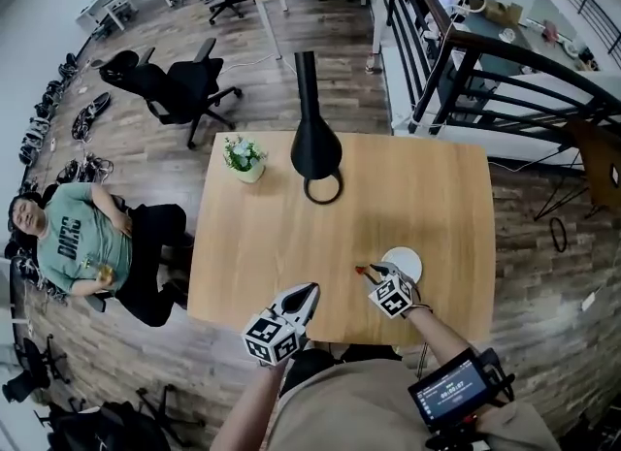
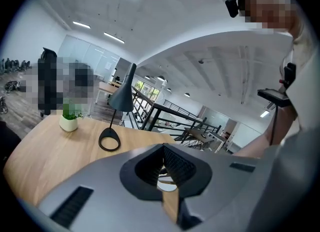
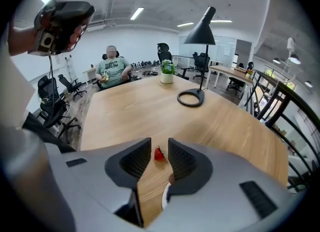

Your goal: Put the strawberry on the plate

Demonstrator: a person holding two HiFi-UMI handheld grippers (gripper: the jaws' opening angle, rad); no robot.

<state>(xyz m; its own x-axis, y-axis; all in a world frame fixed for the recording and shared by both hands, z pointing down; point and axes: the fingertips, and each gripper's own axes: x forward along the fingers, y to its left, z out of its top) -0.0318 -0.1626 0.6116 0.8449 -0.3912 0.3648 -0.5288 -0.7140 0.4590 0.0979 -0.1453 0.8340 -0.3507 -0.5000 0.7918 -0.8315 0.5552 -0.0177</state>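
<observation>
The jaws of our right gripper (image 3: 159, 144) stood narrowly apart around the strawberry (image 3: 159, 153), which lay untouched on the table (image 1: 408, 197) just beside the plate (image 1: 408, 259), so we risked nudging it away, while our left gripper (image 2: 162, 149) was closed, empty.

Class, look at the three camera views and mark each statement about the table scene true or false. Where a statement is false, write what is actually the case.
1. The strawberry is on the plate. False: the strawberry lies on the bare table, beside the white plate.
2. The left gripper's jaws are shut with nothing between them. True: the left gripper is closed and empty.
3. The right gripper is clamped on the strawberry. False: the jaws of the right gripper stand slightly apart, and the strawberry sits on the wood in line with the gap, not gripped.
4. A black lamp and a small potted plant stand on the table. True: the lamp is beside the plant.
</observation>
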